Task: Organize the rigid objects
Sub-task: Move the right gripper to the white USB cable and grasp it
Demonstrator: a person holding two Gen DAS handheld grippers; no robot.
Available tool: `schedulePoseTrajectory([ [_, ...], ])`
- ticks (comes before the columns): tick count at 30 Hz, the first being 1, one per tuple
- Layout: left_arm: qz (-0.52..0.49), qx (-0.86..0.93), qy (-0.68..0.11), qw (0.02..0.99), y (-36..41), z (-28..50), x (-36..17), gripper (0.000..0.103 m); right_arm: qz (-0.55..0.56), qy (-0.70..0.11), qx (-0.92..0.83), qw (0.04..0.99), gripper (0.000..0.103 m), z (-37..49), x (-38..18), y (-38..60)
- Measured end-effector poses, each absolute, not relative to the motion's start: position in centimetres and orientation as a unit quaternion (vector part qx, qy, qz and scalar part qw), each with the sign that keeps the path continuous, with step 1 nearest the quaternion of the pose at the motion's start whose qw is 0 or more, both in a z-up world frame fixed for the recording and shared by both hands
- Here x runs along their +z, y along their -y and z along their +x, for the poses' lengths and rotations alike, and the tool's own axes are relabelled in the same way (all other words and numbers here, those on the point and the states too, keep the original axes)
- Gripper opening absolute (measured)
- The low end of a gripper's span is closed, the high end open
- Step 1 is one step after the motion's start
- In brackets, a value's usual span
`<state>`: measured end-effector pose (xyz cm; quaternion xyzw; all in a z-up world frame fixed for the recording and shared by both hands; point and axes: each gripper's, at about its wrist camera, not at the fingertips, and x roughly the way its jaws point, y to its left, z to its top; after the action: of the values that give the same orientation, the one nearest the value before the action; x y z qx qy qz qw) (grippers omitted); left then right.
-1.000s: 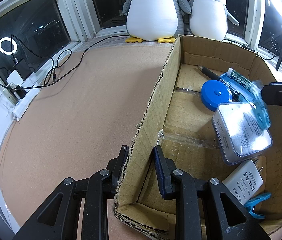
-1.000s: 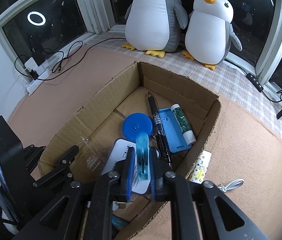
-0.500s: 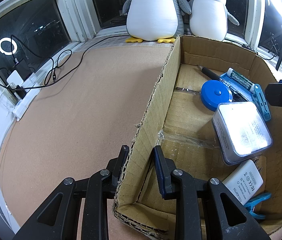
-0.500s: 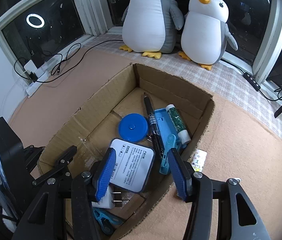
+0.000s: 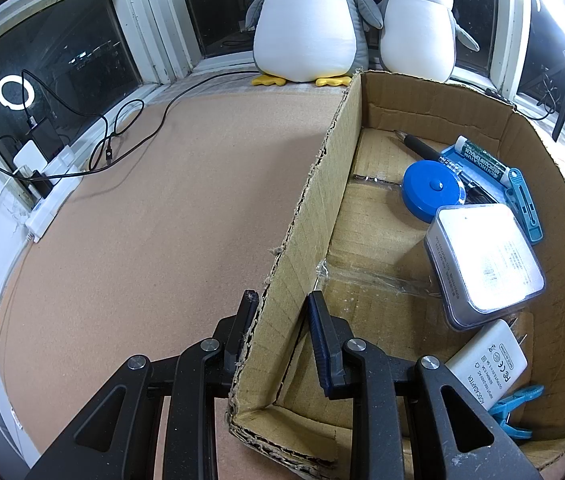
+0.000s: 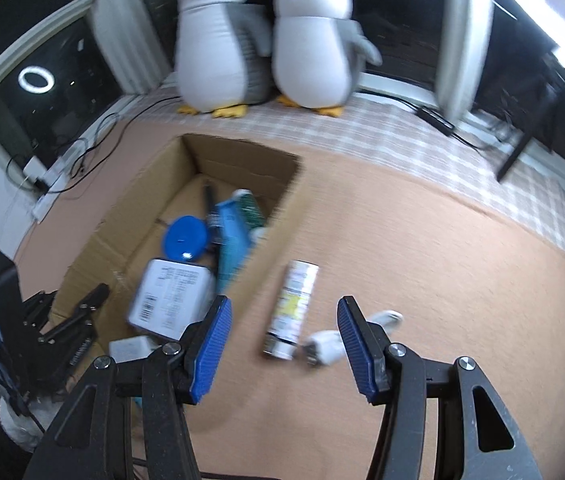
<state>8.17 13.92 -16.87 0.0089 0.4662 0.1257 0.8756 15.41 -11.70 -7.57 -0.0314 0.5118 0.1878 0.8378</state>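
My left gripper (image 5: 282,306) is shut on the near left wall of the cardboard box (image 5: 322,200), one finger outside and one inside. In the box lie a blue round tape measure (image 5: 432,190), a white boxed device (image 5: 486,260), a white adapter (image 5: 486,368), a pen (image 5: 422,148), a glue stick (image 5: 482,160) and two blue clips (image 5: 522,204). My right gripper (image 6: 284,306) is open and empty above the table, right of the box (image 6: 242,156). Beyond its fingertips lie a white labelled tube (image 6: 292,308) and a white cable plug (image 6: 328,346).
Two penguin plush toys (image 5: 310,20) stand behind the box on a checked cloth (image 6: 402,132). A power strip (image 5: 48,200) with black cables (image 5: 122,120) lies at the left window edge. A dark stand (image 6: 522,152) is at the far right.
The right gripper let go of the blue clip, which now lies in the box. It opened and moved right, out of the box and over the table. The left gripper has stayed put.
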Motion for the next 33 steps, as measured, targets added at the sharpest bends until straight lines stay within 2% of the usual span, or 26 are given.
schedulePoseTrajectory([
  [7,0.009,0.126,-0.466,0.876,-14.0,8.2,-16.8,0.027,-0.002,-0.525,0.154,0.837,0.051,16.2,-8.1,15.6],
  [16,0.009,0.126,-0.466,0.876,-14.0,8.2,-16.8,0.027,0.079,-0.583,0.131,0.798,0.050,17.8,-11.3,17.0],
  [20,0.009,0.126,-0.466,0.876,-14.0,8.1,-16.8,0.027,0.104,-0.600,0.125,0.784,0.044,18.3,-12.5,16.9],
  [26,0.009,0.126,-0.466,0.876,-14.0,8.1,-16.8,0.027,0.128,-0.618,0.113,0.767,0.042,18.9,-14.0,16.6],
  [33,0.010,0.127,-0.464,0.876,-13.9,8.2,-16.7,0.027,0.081,-0.620,0.100,0.774,0.035,19.5,-14.5,15.0],
])
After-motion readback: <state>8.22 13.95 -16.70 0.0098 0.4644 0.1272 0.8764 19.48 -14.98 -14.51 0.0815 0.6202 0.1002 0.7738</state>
